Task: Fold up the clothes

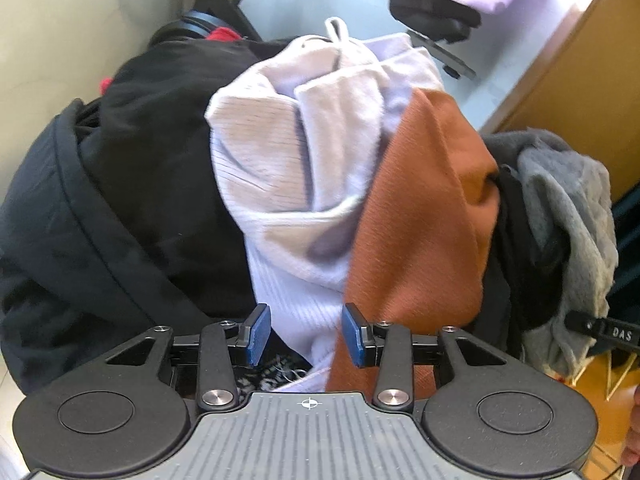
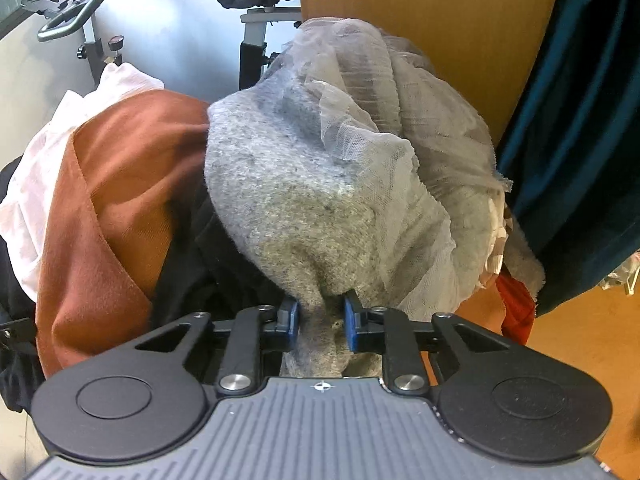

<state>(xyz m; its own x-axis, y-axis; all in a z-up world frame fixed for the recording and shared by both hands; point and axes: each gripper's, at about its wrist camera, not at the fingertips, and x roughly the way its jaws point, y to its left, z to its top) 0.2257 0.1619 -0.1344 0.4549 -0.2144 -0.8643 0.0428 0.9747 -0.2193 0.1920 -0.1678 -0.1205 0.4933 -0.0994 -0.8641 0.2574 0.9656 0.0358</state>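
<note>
The clothes lie in a heap. In the right wrist view, the right gripper point(image 2: 321, 322) has its blue pads pinched onto a bunched fold of a grey fleece garment point(image 2: 304, 208), which lies under a sheer grey mesh fabric point(image 2: 400, 120) and beside a rust-orange garment point(image 2: 120, 184). In the left wrist view, the left gripper point(image 1: 306, 336) stands with its jaws apart, holding nothing; a white ribbed garment point(image 1: 280, 168) and the orange one sit between and beyond its pads, with a black jacket point(image 1: 112, 200) to the left. An exercise bike point(image 2: 80, 8) stands behind.
</note>
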